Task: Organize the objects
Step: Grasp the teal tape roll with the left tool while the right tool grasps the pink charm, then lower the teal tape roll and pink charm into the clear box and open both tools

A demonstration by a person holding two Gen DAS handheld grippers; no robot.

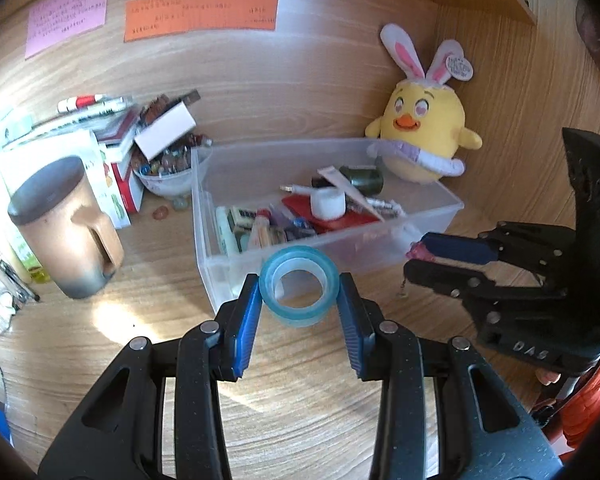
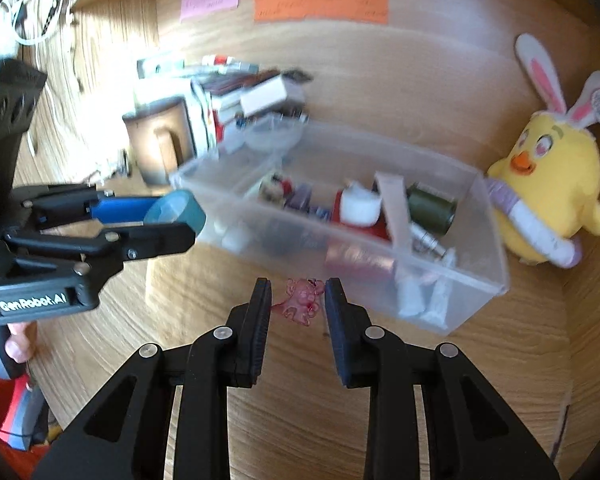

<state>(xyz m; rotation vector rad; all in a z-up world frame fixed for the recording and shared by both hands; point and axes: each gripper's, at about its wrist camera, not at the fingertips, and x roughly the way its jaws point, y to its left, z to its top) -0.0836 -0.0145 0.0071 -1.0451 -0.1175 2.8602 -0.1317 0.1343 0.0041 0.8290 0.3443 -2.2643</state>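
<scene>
My left gripper (image 1: 299,281) is shut on a light-blue tape roll (image 1: 300,316), held just off the wooden desk in front of a clear plastic bin (image 1: 204,216). The bin holds a white roll, a red flat piece, a dark green cylinder and several small items. My right gripper (image 2: 298,286) is shut on a small pink see-through bear charm (image 2: 300,300), near the bin's front wall (image 2: 460,280). In the left wrist view the right gripper (image 1: 414,258) shows at the right with the pink charm (image 1: 420,250) at its tips. The right wrist view shows the left gripper (image 2: 180,220) and tape roll (image 2: 180,204) at the left.
A brown mug (image 1: 68,232) stands left of the bin. Behind it are stacked boxes (image 1: 112,160) and a bowl of beads (image 1: 164,176). A yellow plush chick (image 1: 424,136) leans at the back right corner. Coloured notes (image 1: 200,14) hang on the wooden wall.
</scene>
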